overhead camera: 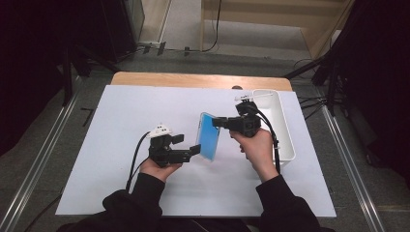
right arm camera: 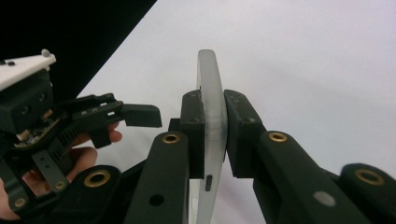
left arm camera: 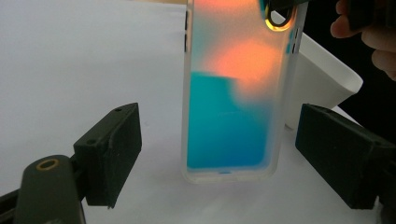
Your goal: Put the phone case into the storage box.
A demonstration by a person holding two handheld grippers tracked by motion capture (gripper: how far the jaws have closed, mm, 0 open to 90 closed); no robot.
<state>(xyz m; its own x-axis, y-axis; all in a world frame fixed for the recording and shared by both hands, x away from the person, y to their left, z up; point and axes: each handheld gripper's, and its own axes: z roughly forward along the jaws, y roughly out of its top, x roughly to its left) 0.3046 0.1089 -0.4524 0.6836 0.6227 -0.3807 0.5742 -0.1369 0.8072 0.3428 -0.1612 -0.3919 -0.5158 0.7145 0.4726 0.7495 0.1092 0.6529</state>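
The right tongs (overhead camera: 216, 122) are clenched on the top edge of a phone case (overhead camera: 209, 137), a frosted shell with a blue and orange back, and hold it standing upright near the middle of the white tabletop (overhead camera: 121, 125). In the right gripper view the two black pads (right arm camera: 194, 133) press flat on either face of the case (right arm camera: 211, 107), seen edge-on between them. Whether the bottom edge of the case rests on the tabletop or hangs just above it is hard to tell from the high view; in the left gripper view it looks to be touching or very nearly so.

The left tongs (overhead camera: 189, 146) sit just left of the case, on the near side, released and spread wide. In their own view the case (left arm camera: 233, 93) stands a little beyond the jaws and in the gap between them, with neither pad (left arm camera: 112, 149) touching it.

A white bin (overhead camera: 285, 125) lies along the right edge of the tabletop, just right of the right hand (overhead camera: 256, 145). The left hand (overhead camera: 159, 169) grips its tool nearer the person.
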